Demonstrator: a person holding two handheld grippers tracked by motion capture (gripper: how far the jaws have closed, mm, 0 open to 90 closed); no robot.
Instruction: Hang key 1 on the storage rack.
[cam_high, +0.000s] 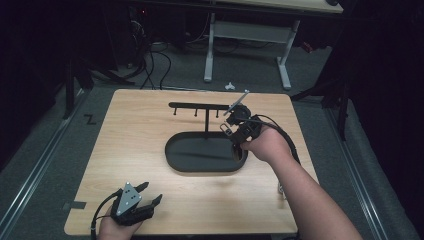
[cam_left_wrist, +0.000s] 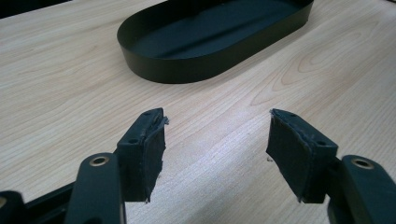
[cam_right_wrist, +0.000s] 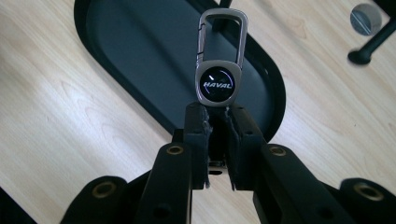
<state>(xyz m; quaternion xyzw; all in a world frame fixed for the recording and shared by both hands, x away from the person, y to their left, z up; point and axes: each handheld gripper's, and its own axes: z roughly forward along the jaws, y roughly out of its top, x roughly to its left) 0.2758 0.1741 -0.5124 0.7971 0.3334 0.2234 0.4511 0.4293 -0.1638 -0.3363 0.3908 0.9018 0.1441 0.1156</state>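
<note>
Metal keychain (cam_right_wrist: 219, 70), one, pinched in right hand-held gripper (cam_right_wrist: 217, 112); left hand-held gripper (cam_left_wrist: 217, 135) wide.

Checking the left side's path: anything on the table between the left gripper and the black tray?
Nothing: in the left gripper view, bare wood runs from the open left gripper to the black tray; the high view agrees.

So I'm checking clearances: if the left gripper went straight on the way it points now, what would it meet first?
Most likely the black oval tray. The left gripper is open and holds nothing, with bare table ahead of it, then the tray's near wall. Its height above the table is unclear.
</note>
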